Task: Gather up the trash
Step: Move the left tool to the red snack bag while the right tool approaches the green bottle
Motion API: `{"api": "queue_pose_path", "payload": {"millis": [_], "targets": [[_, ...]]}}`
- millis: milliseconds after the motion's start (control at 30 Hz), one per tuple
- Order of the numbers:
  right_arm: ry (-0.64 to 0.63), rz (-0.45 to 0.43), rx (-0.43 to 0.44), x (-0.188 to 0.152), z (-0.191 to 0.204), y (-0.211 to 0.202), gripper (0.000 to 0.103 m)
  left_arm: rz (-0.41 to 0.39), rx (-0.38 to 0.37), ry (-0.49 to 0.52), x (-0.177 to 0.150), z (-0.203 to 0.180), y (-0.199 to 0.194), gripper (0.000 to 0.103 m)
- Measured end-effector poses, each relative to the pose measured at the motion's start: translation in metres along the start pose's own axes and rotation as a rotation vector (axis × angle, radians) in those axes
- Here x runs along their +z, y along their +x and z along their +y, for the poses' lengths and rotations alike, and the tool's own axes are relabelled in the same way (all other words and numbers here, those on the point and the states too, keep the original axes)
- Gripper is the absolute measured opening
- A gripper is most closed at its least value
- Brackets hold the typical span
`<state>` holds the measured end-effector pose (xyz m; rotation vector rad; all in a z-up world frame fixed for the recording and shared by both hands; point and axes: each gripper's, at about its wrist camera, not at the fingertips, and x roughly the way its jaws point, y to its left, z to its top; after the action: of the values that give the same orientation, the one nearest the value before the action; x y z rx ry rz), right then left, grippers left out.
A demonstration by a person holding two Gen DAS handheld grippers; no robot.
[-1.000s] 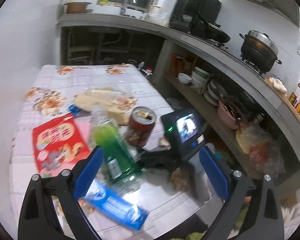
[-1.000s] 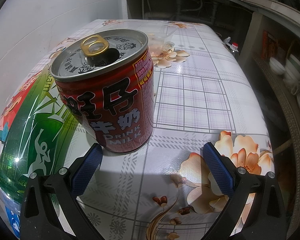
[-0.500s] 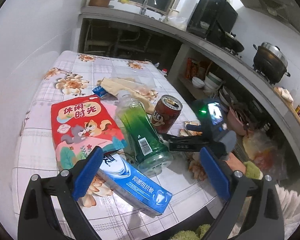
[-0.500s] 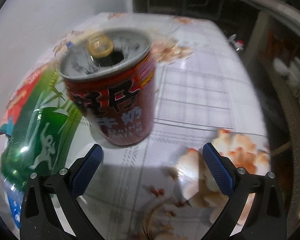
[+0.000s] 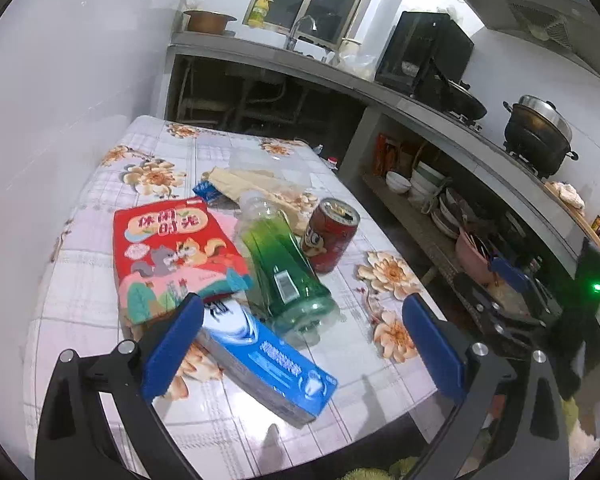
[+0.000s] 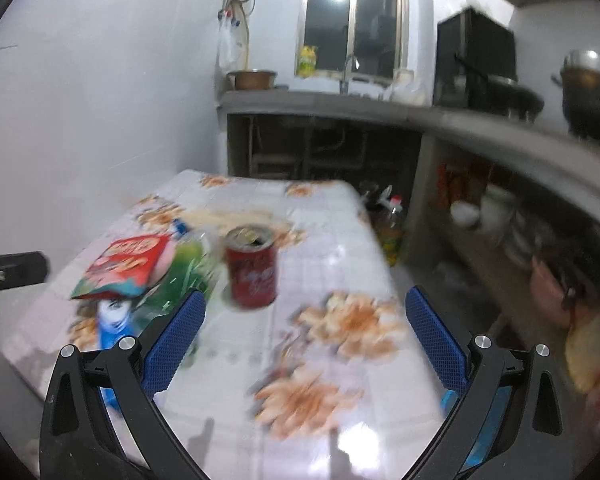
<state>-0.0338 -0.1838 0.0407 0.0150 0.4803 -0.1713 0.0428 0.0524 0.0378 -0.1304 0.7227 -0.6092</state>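
On the floral tablecloth [image 5: 100,280] lie a red snack bag [image 5: 168,252], a green plastic bottle [image 5: 280,268] on its side and a blue toothpaste box [image 5: 268,364]; a red drink can [image 5: 330,232] stands upright beside the bottle. My left gripper [image 5: 300,348] hovers open over the near table edge, above the box and bottle base. My right gripper [image 6: 304,340] is open and held back from the table, the can [image 6: 252,266] well ahead of its fingers. The right wrist view is blurred. Seen from the left wrist, the right gripper [image 5: 516,300] hangs off the table's right side.
A beige wrapper [image 5: 252,188] and a small blue packet [image 5: 206,190] lie farther back on the table. A wall runs along the left. A counter [image 5: 420,108] with pots and a shelf of bowls [image 5: 420,184] borders the right. Bottles [image 6: 392,224] stand on the floor.
Both grippers have pulled back and up from the table. The right gripper, close to the can a second ago, is now far from it. Nothing was grasped.
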Motion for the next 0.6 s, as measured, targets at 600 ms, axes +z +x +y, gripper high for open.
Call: {"api": "queue_pose_path", "payload": {"millis": [600], "targets": [[0.111, 0.347, 0.36, 0.027, 0.079, 0.086, 0.093, -0.019, 0.213, 0.0, 0.002, 0.071, 0.025, 0.093]]}}
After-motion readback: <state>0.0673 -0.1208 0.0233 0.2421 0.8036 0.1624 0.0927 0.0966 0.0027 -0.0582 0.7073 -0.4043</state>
